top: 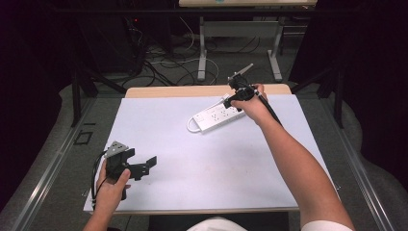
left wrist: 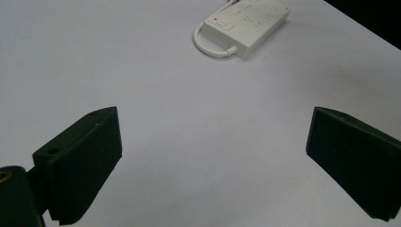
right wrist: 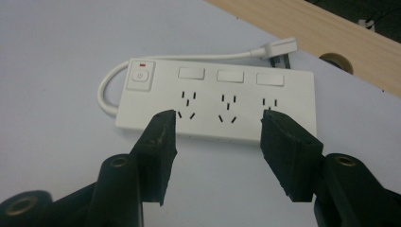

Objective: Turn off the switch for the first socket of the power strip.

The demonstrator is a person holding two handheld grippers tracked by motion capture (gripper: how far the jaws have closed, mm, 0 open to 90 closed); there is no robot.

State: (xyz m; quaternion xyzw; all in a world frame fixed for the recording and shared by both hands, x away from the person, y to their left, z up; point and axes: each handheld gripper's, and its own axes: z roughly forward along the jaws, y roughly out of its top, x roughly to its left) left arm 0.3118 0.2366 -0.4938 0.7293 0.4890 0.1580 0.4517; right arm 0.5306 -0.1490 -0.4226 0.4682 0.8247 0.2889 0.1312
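A white power strip [top: 216,117] lies flat at the back middle of the white-covered table [top: 192,163], its short cord looped at its left end. My right gripper [top: 227,102] hovers at the strip's right end, open. In the right gripper view the strip [right wrist: 217,87] has a red-marked switch, three sockets and a plug [right wrist: 281,47] at its far end. My right gripper [right wrist: 220,124] stands open just before its near edge, holding nothing. My left gripper [top: 140,158] rests low at the front left, open and empty. In the left gripper view, my left gripper [left wrist: 215,123] points across bare sheet toward the strip [left wrist: 246,21].
The wooden table edge [top: 202,90] shows beyond the white sheet at the back. Behind it are cables and metal legs [top: 202,53] on the floor. A hole in the wood [right wrist: 336,61] sits near the plug.
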